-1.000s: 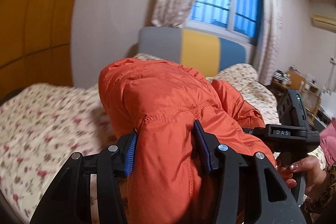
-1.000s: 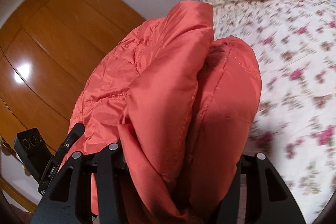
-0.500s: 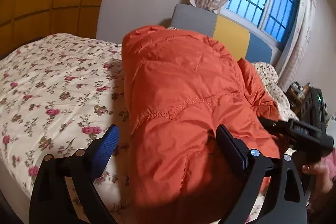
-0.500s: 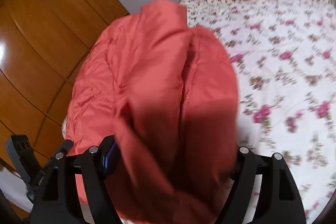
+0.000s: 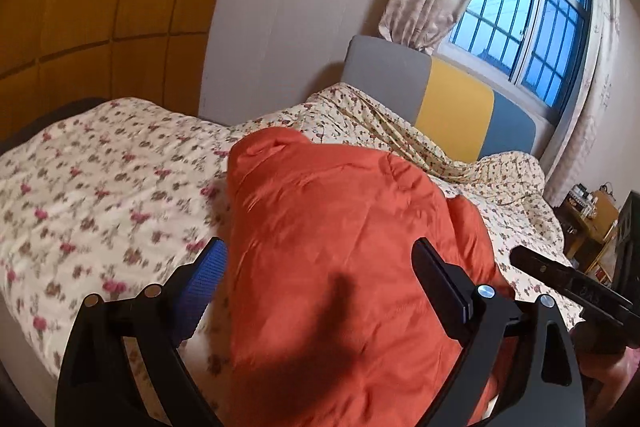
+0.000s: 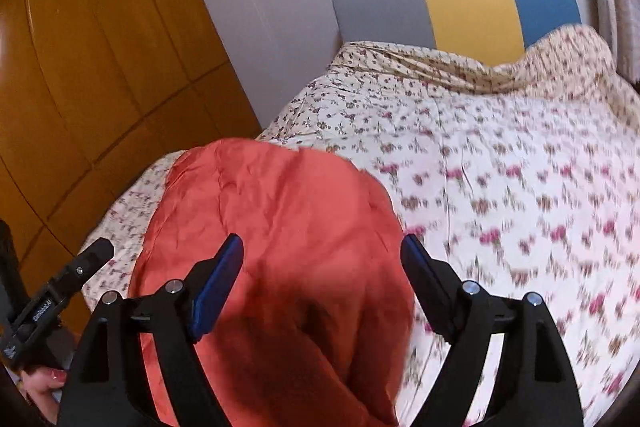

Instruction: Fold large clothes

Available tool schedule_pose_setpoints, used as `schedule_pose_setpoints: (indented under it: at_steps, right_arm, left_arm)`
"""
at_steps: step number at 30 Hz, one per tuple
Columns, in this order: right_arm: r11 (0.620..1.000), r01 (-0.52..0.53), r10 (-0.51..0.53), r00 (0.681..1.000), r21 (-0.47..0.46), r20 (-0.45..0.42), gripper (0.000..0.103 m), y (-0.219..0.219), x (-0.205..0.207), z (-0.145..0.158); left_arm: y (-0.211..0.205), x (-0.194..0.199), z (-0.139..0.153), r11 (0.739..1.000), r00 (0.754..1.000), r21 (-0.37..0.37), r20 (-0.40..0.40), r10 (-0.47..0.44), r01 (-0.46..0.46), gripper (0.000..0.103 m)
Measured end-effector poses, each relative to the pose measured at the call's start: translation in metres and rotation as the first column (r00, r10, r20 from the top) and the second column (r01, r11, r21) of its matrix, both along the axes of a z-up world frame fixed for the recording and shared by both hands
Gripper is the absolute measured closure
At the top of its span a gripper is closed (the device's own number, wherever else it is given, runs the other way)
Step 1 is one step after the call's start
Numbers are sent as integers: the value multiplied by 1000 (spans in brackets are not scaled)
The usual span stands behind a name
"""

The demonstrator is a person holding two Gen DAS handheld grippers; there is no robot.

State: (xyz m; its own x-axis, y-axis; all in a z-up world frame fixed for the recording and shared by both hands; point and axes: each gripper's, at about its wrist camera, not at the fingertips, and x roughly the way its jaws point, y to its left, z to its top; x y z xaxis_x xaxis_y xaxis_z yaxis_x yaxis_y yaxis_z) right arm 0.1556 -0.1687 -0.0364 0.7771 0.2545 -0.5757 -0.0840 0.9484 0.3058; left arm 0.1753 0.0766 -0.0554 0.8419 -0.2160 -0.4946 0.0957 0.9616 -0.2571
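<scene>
An orange padded jacket [image 5: 336,239] lies folded in a bundle on the floral bedspread [image 5: 100,195]; it also shows in the right wrist view [image 6: 272,219]. My left gripper [image 5: 320,279] is open, its jaws wide apart over the near end of the jacket and holding nothing. My right gripper [image 6: 322,279] is open too, above the jacket's near end. The right gripper's body [image 5: 576,287] shows at the right edge of the left wrist view, and the left gripper's body [image 6: 52,299] at the left edge of the right wrist view.
The bed has a grey, yellow and blue headboard [image 5: 452,99] under a curtained window [image 5: 524,11]. A wooden wardrobe [image 6: 80,47] stands to the left of the bed. A cluttered wooden side table [image 5: 592,215] stands at the far right. Rumpled bedding [image 6: 560,59] piles near the headboard.
Both grippers were shut on the raised jacket a second ago. They opened, the jacket dropped onto the bed, and both grippers have pulled back and up from it.
</scene>
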Motion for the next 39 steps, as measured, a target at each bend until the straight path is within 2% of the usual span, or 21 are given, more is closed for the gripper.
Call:
schedule_pose_setpoints:
  at_steps: [3, 10, 19, 25, 26, 28, 31, 33, 39]
  right_arm:
    - [999, -16, 16, 1000, -41, -6, 22, 14, 14, 5]
    - [997, -44, 43, 999, -57, -13, 22, 38, 30, 2]
    - [994, -32, 27, 998, -101, -54, 22, 50, 66, -5]
    - [989, -24, 22, 1000, -145, -19, 20, 54, 92, -12]
    - [984, -28, 23, 999, -174, -31, 20, 54, 103, -22]
    - [984, -32, 21, 997, -175, -69, 20, 52, 115, -38]
    - [993, -27, 13, 993, -118, -115, 19, 43, 127, -59]
    - [994, -31, 17, 990, -100, -143, 19, 41, 135, -69]
    - [993, -63, 40, 975, -96, -219, 19, 46, 158, -90]
  left_arm:
    - [-7, 13, 7, 1000, 1000, 7, -8, 5, -5, 10]
    - [-15, 26, 8, 1000, 1000, 26, -29, 5, -4, 10]
    - [-21, 62, 9, 993, 993, 72, -71, 94, -89, 10]
    - [-27, 101, 0, 978, 981, 142, -94, 169, -155, 10]
    - [-28, 111, -4, 973, 978, 167, -109, 178, -159, 10]
    - [-30, 127, -15, 969, 971, 195, -154, 184, -152, 10]
    - [-29, 147, -36, 977, 957, 171, -238, 166, -127, 9]
    - [-32, 153, -44, 973, 952, 193, -250, 176, -129, 5]
    - [-33, 165, -66, 964, 942, 232, -276, 193, -130, 3]
